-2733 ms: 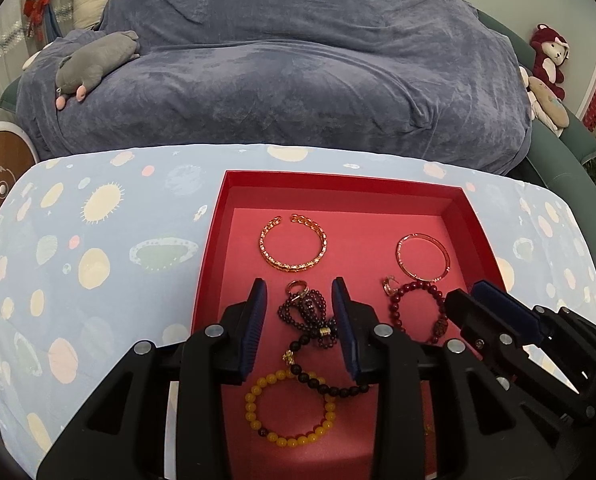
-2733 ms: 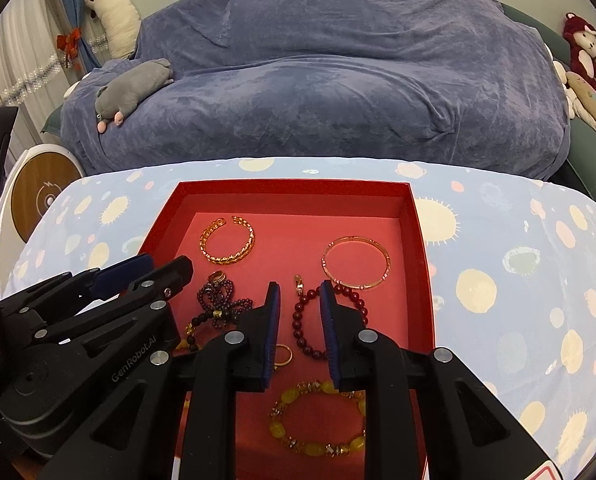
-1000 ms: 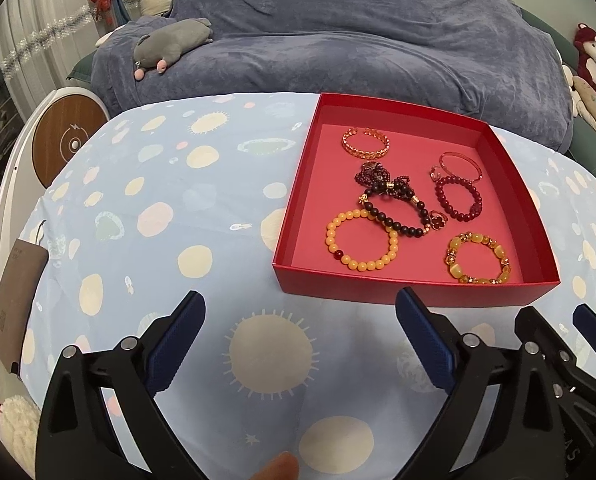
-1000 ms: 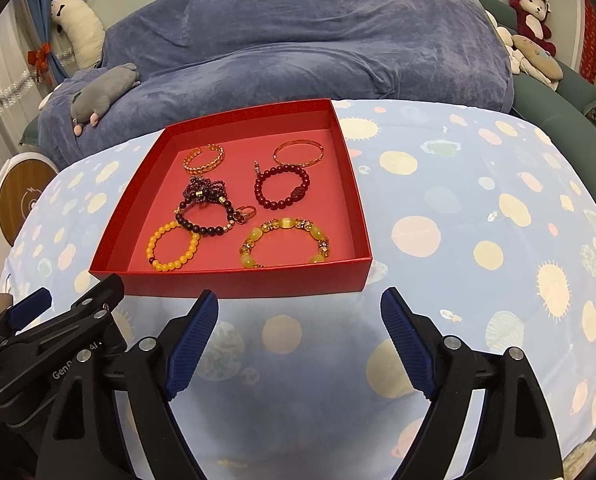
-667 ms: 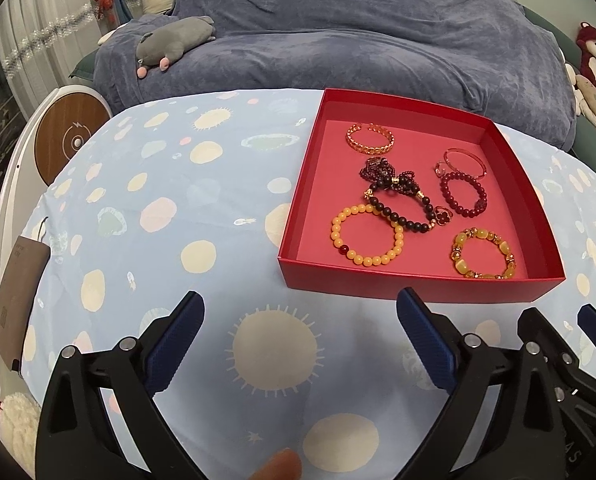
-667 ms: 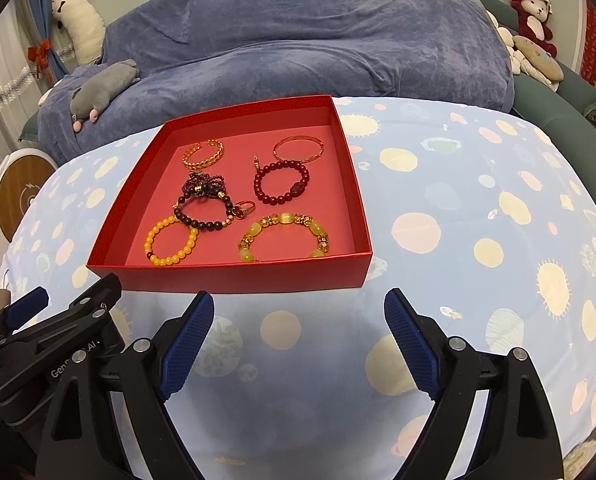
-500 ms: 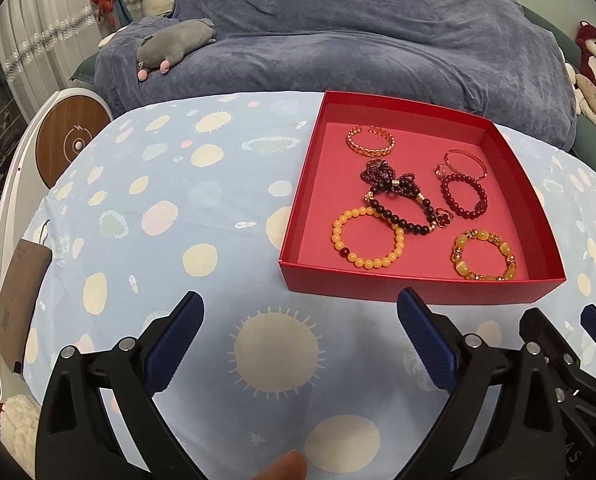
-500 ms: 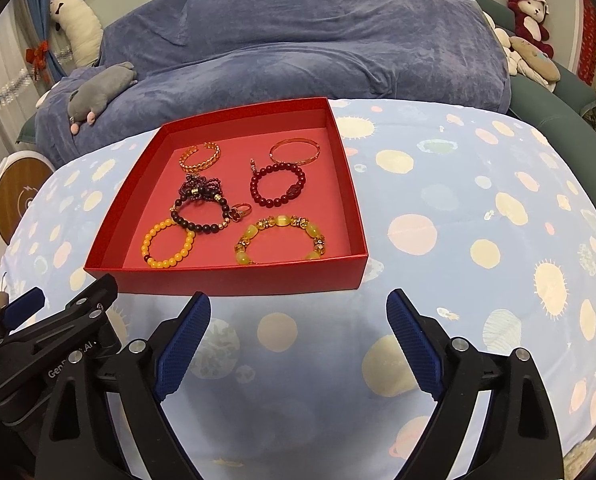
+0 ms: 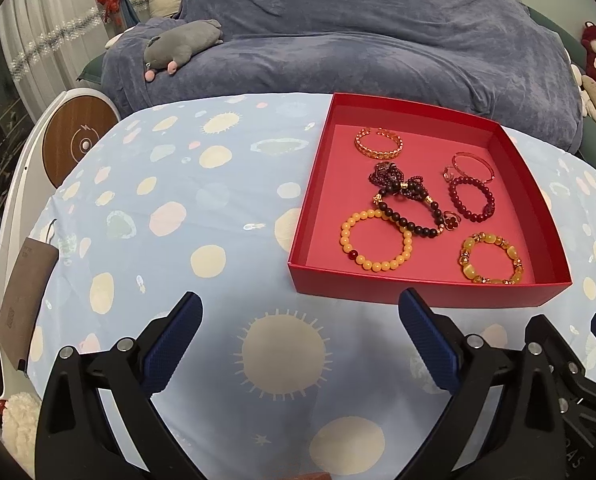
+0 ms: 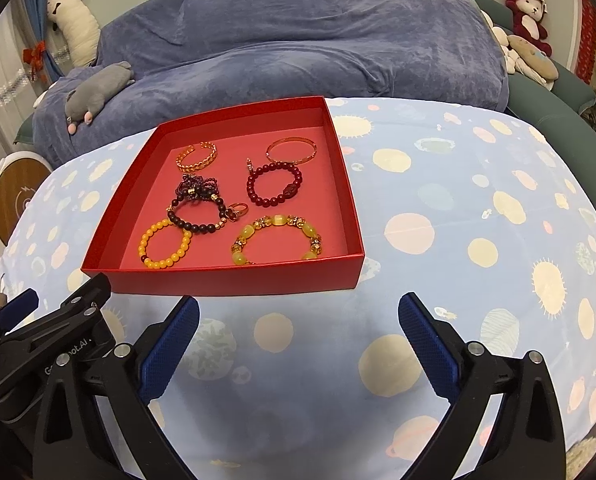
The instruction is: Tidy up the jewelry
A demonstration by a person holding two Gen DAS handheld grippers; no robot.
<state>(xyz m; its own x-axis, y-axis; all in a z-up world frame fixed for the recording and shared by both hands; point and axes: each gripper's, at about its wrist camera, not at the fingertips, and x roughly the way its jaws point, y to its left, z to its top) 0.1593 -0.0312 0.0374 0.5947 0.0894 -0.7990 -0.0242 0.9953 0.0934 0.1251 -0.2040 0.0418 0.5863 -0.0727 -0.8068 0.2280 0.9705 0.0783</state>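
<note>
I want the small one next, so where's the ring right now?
In the right wrist view, the ring lies mid-tray, touching the dark bead bracelet, just above the yellow stone bracelet.

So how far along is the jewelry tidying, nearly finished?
It looks nearly done. All the bracelets seen lie inside the red box; none shows on the tablecloth. Nothing is in hand: the left gripper and right gripper are open and empty, short of the box. The dark beads overlap, perhaps needing untangling.
</note>
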